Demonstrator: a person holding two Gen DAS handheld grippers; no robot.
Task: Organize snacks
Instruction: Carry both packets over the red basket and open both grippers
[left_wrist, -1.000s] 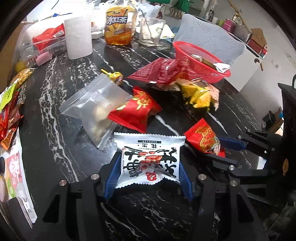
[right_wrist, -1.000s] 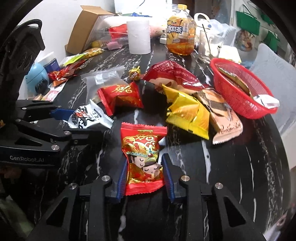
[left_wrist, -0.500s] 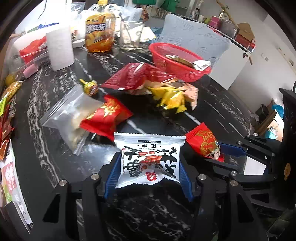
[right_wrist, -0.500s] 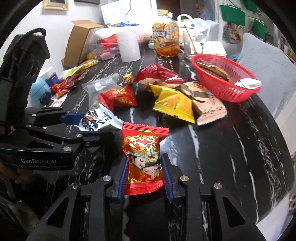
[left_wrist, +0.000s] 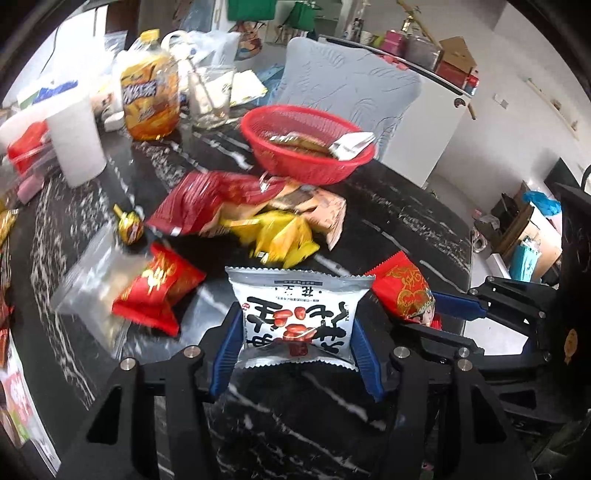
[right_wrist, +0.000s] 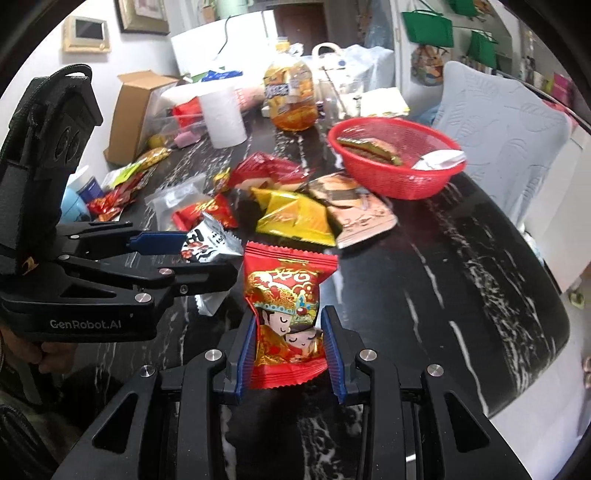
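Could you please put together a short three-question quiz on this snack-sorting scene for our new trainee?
1. True or false: the left gripper is shut on the white peanut packet.
2. Which packet does the right gripper hold? A) yellow B) red cartoon-couple packet C) clear zip bag
3. Fill in: the red basket stands on the black marble table, in front of the pale blue ____.

Key: 1 true; 2 B; 3 chair.
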